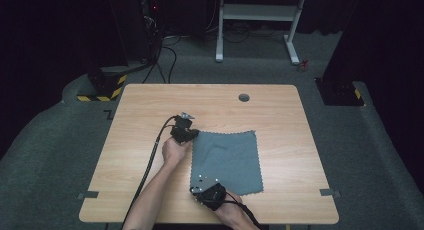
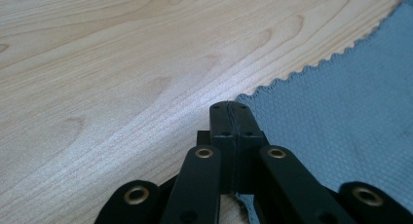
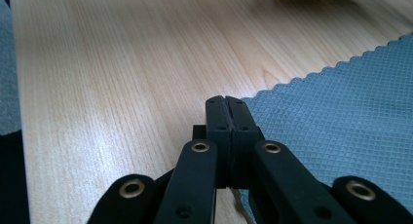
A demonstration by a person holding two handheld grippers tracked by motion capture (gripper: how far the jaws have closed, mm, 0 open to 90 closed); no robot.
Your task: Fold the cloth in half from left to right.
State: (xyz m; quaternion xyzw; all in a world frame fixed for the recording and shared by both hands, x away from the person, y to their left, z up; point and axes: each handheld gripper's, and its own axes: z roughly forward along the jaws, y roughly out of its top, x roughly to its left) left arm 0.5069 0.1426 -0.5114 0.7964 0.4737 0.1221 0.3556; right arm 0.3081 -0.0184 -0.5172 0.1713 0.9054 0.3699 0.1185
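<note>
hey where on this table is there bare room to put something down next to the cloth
Bare wood runs across the far strip of the table between the cloth and the small round hole, and down the right side to the table edge. The left side is open too. It's crowded along the cloth's left edge, where the left tool and right tool pinch its corners.

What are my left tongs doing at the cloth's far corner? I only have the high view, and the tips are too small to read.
Observer: In the left gripper view, the left tongs are shut, with the blue cloth pinched by its scalloped edge between the jaws.
Operator: And the right ones?
Observer: The right tongs are shut too, with the cloth's edge apparently caught between the jaws.
Operator: Is it lifted?
Observer: No, beside both tips it lies flat on the wooden table.
</note>
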